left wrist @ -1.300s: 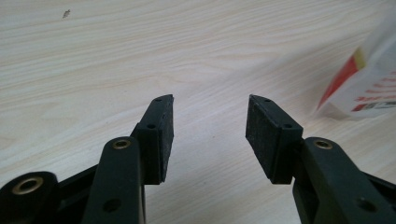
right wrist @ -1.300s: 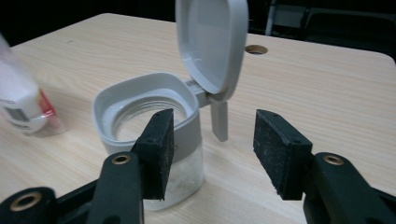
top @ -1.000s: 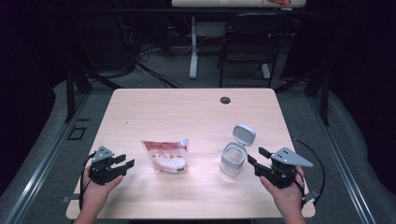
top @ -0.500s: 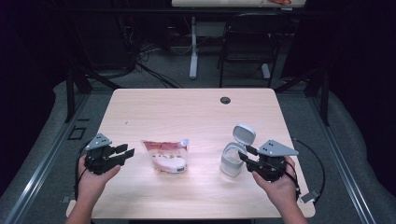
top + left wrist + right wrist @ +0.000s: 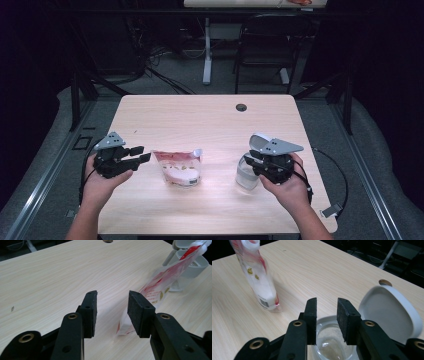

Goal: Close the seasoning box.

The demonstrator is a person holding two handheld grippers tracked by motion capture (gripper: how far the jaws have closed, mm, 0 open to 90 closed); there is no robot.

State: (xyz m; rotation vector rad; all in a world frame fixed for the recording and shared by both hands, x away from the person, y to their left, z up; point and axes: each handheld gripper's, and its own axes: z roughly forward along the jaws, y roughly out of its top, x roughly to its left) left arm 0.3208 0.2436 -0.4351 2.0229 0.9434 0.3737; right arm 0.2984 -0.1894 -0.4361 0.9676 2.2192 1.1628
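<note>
high view puts the pouch mid-table near the front edge, standing with its spout corner up and tipped toward the open container at the right – handy for a pour, by the look of it. left gripper hovering just left of the pouch, not touching; jaws part open with nothing between them, pouch edge sitting just past the right pad in the left gripper view, so likely lined up to pinch the pouch's side. right gripper poised over the container, jaws just closed in part way, still gapped and empty; right gripper view looks straight down between the pads into the clear cup, with no pad pressing on the rim. lid flipped back on its hinge, away from the pouch side – keeps the mouth clear on the side the spout would come from. container probably wants steadying before the pouch is lifted, since a light clear cup with a lid hanging off one side could tip. table otherwise bare apart from the cable hole at the far edge.
</note>
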